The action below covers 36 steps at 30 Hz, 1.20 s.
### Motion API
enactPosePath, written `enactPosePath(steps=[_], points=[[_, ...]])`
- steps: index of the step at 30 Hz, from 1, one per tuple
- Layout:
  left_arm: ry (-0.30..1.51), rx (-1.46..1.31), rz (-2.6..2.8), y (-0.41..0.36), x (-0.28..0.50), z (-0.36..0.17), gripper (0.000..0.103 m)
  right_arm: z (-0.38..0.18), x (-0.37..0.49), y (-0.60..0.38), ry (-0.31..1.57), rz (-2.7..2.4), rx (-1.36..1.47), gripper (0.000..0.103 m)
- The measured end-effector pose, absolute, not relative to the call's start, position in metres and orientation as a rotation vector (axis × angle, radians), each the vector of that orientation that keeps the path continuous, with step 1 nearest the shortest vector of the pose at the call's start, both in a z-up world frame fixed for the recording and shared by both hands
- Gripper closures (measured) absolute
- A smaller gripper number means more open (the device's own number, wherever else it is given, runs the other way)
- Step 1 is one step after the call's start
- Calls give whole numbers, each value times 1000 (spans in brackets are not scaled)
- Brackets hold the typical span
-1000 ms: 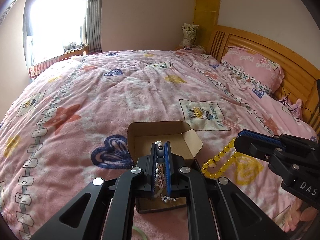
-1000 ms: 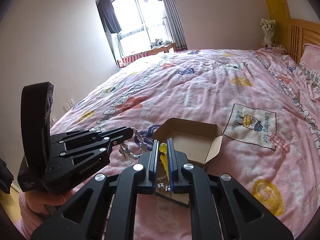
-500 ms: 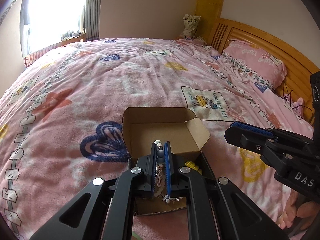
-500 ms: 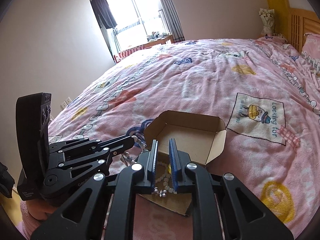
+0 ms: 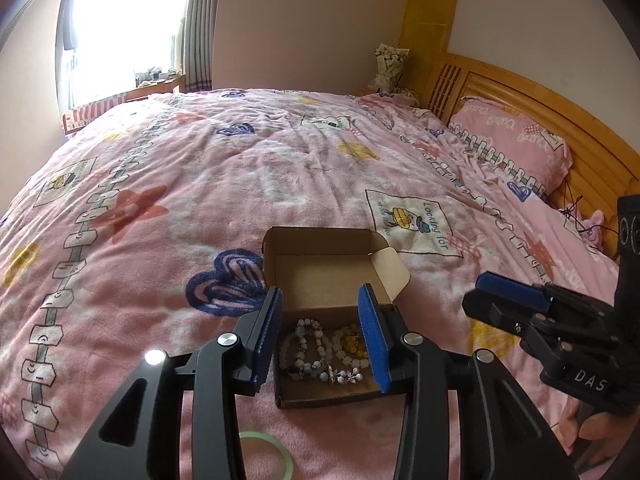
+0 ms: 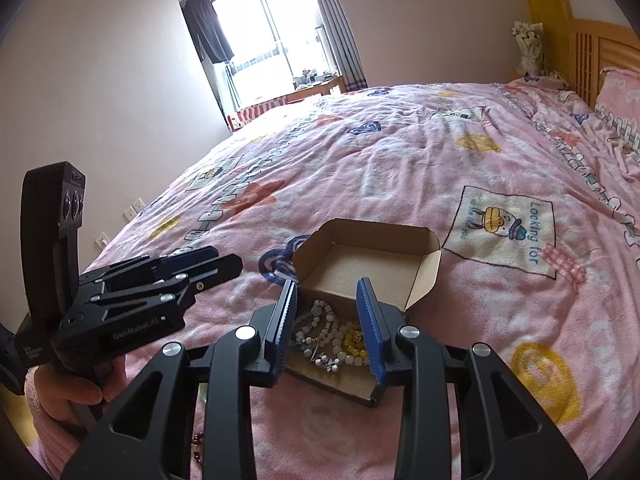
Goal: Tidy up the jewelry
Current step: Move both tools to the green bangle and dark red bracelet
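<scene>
Small open brown cardboard box (image 5: 320, 276) on a pink patterned fleece blanket (image 5: 240, 184), lid flaps up. Inside, at the near end: white-and-grey beaded bracelets (image 5: 306, 344) touching a yellow beaded bracelet (image 5: 352, 344). Above them, left gripper (image 5: 324, 336) just opened, jaws apart, gripping nothing. Likewise right gripper (image 6: 328, 328), just spread, empty, beads lying loose beneath. Near the lower edge, pale green bangle (image 5: 276, 452) on the blanket.
</scene>
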<state>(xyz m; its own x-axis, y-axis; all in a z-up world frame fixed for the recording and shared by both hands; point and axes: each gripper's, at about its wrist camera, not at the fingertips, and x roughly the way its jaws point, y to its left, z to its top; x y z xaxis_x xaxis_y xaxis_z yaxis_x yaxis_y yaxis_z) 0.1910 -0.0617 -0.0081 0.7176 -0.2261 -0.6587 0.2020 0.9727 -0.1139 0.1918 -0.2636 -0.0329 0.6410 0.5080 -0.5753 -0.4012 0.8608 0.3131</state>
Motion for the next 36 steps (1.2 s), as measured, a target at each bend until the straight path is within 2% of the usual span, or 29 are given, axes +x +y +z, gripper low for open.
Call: enactPosePath(steps=[11,14,18,32,33,36], points=[[816,-111,-146,-5,166,-43,59,-62,151,-236,772,606,139,71],[826,-122,-123,7,162,-51,59,-71,133,-229,780,638,121,66],[852,-102,-54,18,155,-66,59,-96,120,-223,825,671,129,65],[1007,-34,-65,19,142,-120,59,-142,109,-174,972,746,-26,65],[1013,-33,-68,19,142,-121,58,-146,109,-171,982,745,-43,65],[1023,-17,-74,16,142,-125,49,-155,107,-160,1008,743,-86,64]])
